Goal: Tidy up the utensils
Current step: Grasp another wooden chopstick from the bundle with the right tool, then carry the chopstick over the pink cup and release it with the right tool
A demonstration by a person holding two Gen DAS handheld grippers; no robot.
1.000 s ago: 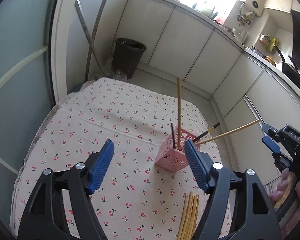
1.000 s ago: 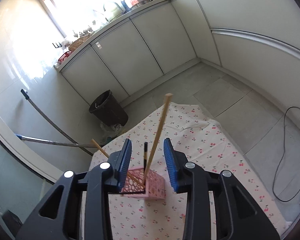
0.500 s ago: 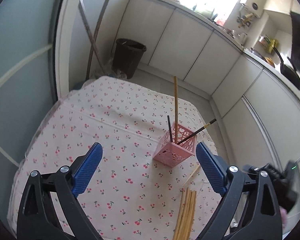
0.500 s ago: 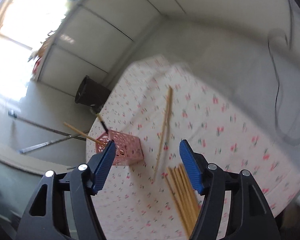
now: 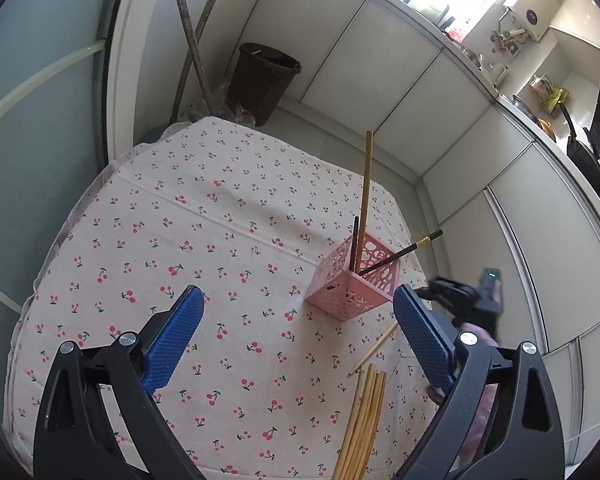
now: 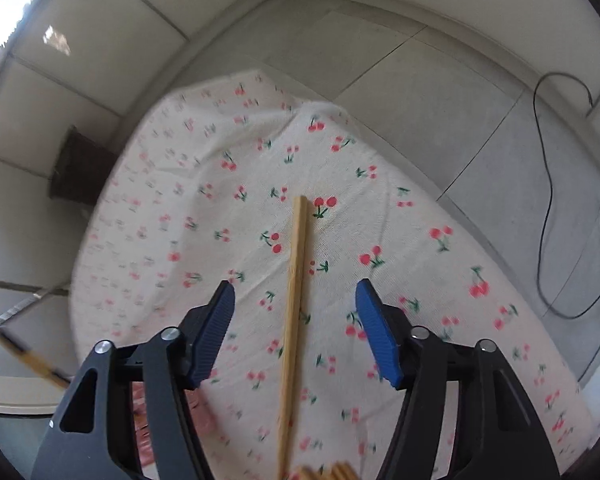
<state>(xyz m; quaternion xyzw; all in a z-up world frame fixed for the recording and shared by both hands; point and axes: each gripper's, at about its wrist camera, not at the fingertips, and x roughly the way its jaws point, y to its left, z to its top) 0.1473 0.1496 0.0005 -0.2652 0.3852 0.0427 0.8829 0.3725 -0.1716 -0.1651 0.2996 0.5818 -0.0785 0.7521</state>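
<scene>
Chopsticks (image 5: 362, 420), pale bamboo, bundled on cherry cloth (image 5: 188, 216) beside pink holder (image 5: 354, 280) (three already standing inside). One loose stick (image 6: 294, 300) between right gripper (image 6: 294, 320), jaws narrowing, not gripping. Left gripper (image 5: 298, 332) spread wide, empty.

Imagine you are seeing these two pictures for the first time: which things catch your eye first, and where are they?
The pink perforated plastic basket stands on the cherry-print tablecloth, one tall wooden chopstick and two black chopsticks jutting out. A single light wooden chopstick lies on the cloth between the right gripper's open blue pads.
</scene>
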